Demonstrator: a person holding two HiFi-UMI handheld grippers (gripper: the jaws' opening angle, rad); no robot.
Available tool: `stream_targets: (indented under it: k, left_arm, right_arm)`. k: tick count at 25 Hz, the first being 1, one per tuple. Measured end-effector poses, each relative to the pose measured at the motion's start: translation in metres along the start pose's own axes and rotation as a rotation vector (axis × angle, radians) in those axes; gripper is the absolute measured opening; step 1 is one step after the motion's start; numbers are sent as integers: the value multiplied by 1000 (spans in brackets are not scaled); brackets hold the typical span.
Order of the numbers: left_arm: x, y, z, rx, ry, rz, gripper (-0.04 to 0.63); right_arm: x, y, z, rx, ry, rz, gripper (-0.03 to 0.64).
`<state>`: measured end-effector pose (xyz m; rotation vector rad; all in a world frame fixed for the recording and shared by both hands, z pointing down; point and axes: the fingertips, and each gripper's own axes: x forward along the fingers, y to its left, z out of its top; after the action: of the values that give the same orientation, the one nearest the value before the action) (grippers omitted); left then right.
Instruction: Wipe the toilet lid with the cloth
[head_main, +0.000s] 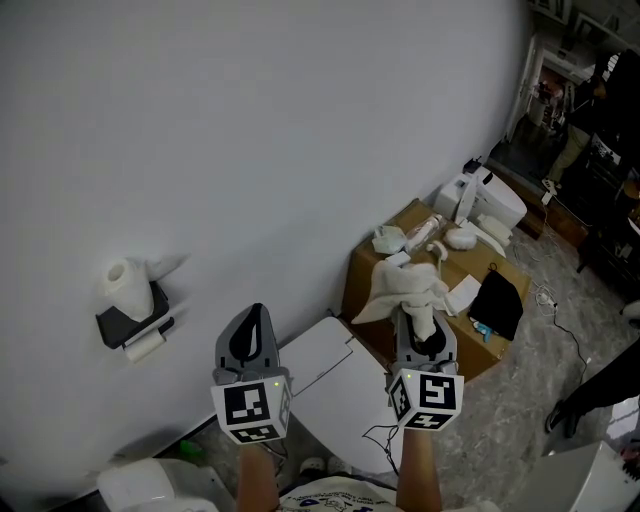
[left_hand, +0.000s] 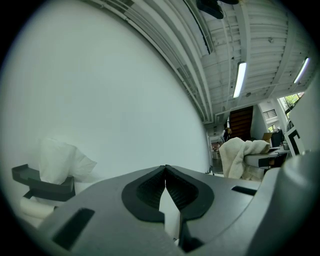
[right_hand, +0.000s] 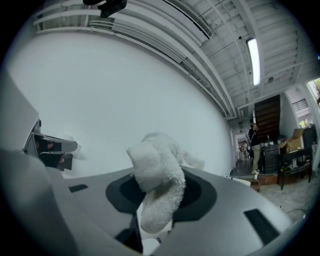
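White terry cloth, bunched and fluffy, hides the tips of the right tongs, whose jaws are clamped on it just right of frame centre. Its long axis runs up the frame, with loose folds spilling to the left. The left tongs have their jaws pressed together on nothing, and the white toilet lid between the two tongs is partly cut off below.
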<state>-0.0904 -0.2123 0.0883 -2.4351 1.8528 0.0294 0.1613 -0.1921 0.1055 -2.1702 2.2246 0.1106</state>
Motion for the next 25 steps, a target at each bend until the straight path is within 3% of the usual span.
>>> stream_targets:
  k: [25]
  left_arm:
    - [0, 8, -4, -4, 3, 26, 8]
  right_arm:
    - [7, 9, -6, -8, 15, 19, 124]
